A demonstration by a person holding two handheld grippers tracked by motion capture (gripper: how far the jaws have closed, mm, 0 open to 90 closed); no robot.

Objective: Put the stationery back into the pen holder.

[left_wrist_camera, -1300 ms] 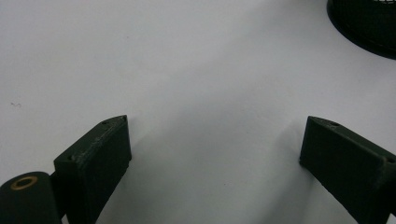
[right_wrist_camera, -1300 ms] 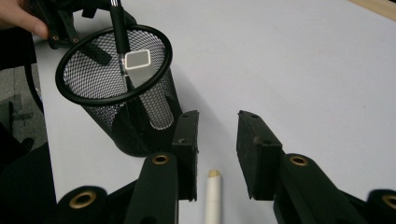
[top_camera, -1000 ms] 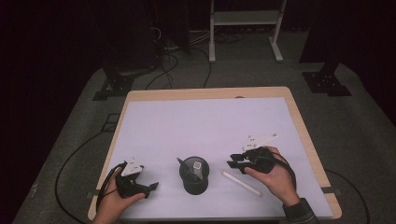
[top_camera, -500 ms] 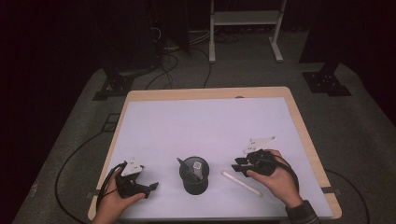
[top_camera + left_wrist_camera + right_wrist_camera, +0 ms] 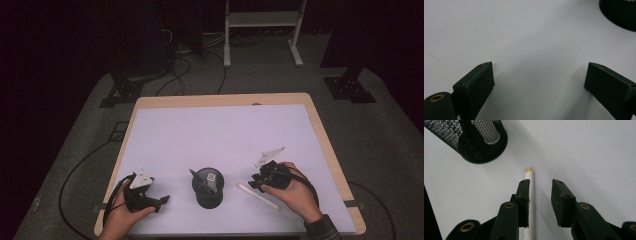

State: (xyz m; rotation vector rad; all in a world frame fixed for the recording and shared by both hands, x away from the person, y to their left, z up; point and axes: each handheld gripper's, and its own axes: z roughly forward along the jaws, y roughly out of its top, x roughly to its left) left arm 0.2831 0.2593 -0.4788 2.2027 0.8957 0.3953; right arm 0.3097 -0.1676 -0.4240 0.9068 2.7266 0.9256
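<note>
- Black jaws of the right gripper (image 5: pixel 540 192) stand partly apart, holding nothing, low over the white pen (image 5: pixel 528 202).
- The pen lies flat on the table (image 5: pixel 220 135), running along the jaws, its tan tip toward the mesh cup (image 5: pixel 474 140).
- The left gripper (image 5: pixel 537 80) rests wide apart, gripping nothing.

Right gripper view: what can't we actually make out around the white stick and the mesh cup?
- White stick: near end hidden under the right gripper's left jaw; touching or just above, cannot tell.
- Mesh cup: top cut off by the frame edge; contents blurred behind the mesh.
- High view: what stands in the cup is too small to identify.
- Left gripper view: cup clipped at the corner.
</note>
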